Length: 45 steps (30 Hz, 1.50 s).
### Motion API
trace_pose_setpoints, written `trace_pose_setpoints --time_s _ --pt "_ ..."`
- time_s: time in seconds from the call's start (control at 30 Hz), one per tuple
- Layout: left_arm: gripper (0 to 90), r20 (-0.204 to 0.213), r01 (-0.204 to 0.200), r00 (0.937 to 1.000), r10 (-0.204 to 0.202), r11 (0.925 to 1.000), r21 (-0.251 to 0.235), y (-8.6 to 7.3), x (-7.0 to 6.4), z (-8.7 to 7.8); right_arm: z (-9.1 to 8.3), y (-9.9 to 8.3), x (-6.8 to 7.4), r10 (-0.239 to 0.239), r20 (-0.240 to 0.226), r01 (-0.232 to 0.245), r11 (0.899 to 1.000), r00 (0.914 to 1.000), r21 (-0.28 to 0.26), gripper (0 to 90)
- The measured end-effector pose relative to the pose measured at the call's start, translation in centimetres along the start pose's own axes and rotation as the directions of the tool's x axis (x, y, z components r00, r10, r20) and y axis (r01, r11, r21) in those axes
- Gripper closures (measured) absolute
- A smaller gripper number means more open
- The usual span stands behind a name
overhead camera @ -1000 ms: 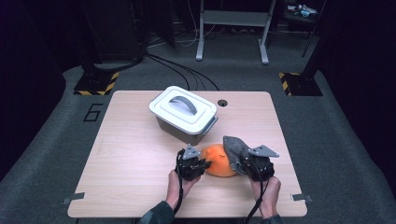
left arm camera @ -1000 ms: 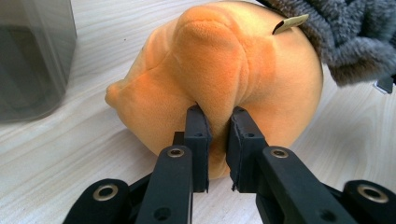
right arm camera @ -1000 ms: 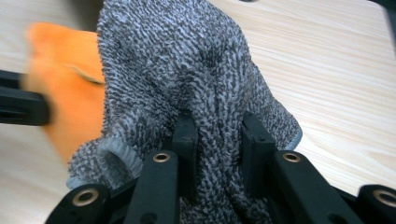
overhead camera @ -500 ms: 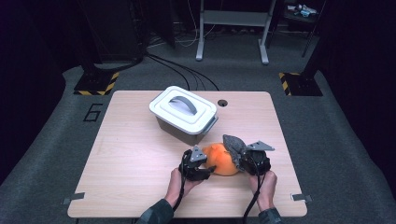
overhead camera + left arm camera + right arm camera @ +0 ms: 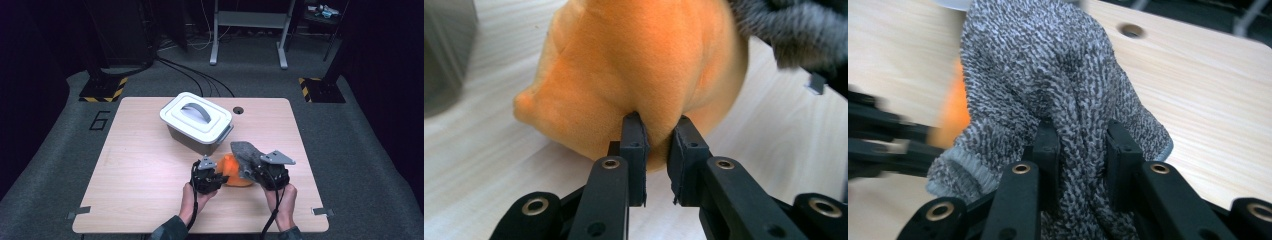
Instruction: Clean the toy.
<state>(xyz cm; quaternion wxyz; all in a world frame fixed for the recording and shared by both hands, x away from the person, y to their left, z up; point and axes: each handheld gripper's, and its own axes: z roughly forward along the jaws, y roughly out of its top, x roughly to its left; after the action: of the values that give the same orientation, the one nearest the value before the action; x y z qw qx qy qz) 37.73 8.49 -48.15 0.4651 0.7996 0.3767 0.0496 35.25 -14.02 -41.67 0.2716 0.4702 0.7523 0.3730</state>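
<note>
- While both hands work near the front edge of the pale wooden table (image 5: 150,170), the left gripper (image 5: 655,131) has its two black jaws clamped on a fold of the soft orange plush cloth (image 5: 639,65), which bulges up and away from the pinch.
- On the other side, the right gripper (image 5: 1080,145) has its jaws squeezed onto a bunched pleat of the grey speckled knitted glove (image 5: 1048,75); its ribbed cuff hangs at the lower left of the right gripper view.
- From the high view, the orange cloth (image 5: 231,170) sits between the two grippers, and the grey glove (image 5: 246,156) lies on its right side, touching or overlapping it; I cannot tell whether the glove is lifted clear of the table.
- Behind them, near but apart, stands a white-lidded grey plastic box (image 5: 197,122) with an arched handle, its lid on.
- My judgement: the step in hand is separating the two fabric items, each held in one claw.
- Next move, as I judge it, calls for drawing the hands apart while both pinches stay firm, then dealing with the box, whose closed lid would need a free gripper.
- Soft cloth may slip from a shallow pinch, so a slow pull seems wise.
</note>
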Motion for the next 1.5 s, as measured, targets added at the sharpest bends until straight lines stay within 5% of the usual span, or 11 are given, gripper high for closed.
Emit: trace_pose_setpoints --time_s 0.07,0.17,0.57,0.77,0.9,1.0,1.07,1.13,1.3,1.4,1.5 --pt "79.0 -0.001 -0.008 1.0 0.008 1.0 0.002 0.1 -0.4 -0.1 0.1 0.3 1.6 -0.043 -0.042 0.044 0.999 0.9982 0.005 71.1" --pt "79.0 -0.005 0.006 1.0 -0.006 1.0 0.008 0.0 -0.1 0.0 1.3 0.1 2.6 -0.108 -0.012 0.108 0.993 0.9941 0.037 71.3" --pt "79.3 0.004 0.009 0.9999 -0.009 1.0 -0.003 -0.3 0.7 0.2 3.8 -2.7 -3.2 0.048 0.071 -0.056 0.991 0.9964 0.121 71.6" --pt "71.1 0.003 0.002 1.0 -0.002 1.0 -0.007 -0.2 0.8 0.1 4.4 -3.7 -4.0 0.09 0.069 -0.099 0.986 0.9935 0.138 71.6" --pt "47.5 -0.032 -0.061 0.9977 0.061 0.998 -0.018 0.0 0.5 -0.4 4.4 -3.5 -4.0 0.087 0.078 -0.097 0.985 0.9932 0.141 71.6" --pt "32.7 -0.078 -0.166 0.983 0.166 0.9861 0.01 0.5 0.2 -0.4 4.5 -3.5 -4.1 0.091 0.083 -0.102 0.984 0.9925 0.143 71.6" --pt "33.1 -0.083 -0.223 0.9709 0.225 0.9744 0.026 0.8 0.1 0.0 4.5 -3.4 -4.0 0.093 0.082 -0.103 0.985 0.9923 0.137 71.6" --pt "49.0 -0.078 -0.258 0.9624 0.26 0.9655 0.034 0.8 0.0 0.5 4.5 -3.4 -3.9 0.088 0.088 -0.1 0.985 0.9922 0.142 71.5" --pt "74.0 -0.027 -0.187 0.982 0.187 0.9823 0.001 0.7 0.2 0.6 4.1 -3.2 -3.8 0.074 0.098 -0.086 0.988 0.9925 0.129 71.6" --pt "79.1 -0.006 -0.108 0.9942 0.108 0.994 -0.018 0.8 0.6 0.2 3.3 -3.0 -3.5 0.072 0.107 -0.083 0.991 0.9917 0.107 71.6" --pt "80.5 0.02 -0.041 0.9989 0.042 0.9987 -0.03 1.0 0.8 -0.2 2.0 -2.4 -2.9 0.067 0.106 -0.074 0.995 0.9921 0.07 71.6"
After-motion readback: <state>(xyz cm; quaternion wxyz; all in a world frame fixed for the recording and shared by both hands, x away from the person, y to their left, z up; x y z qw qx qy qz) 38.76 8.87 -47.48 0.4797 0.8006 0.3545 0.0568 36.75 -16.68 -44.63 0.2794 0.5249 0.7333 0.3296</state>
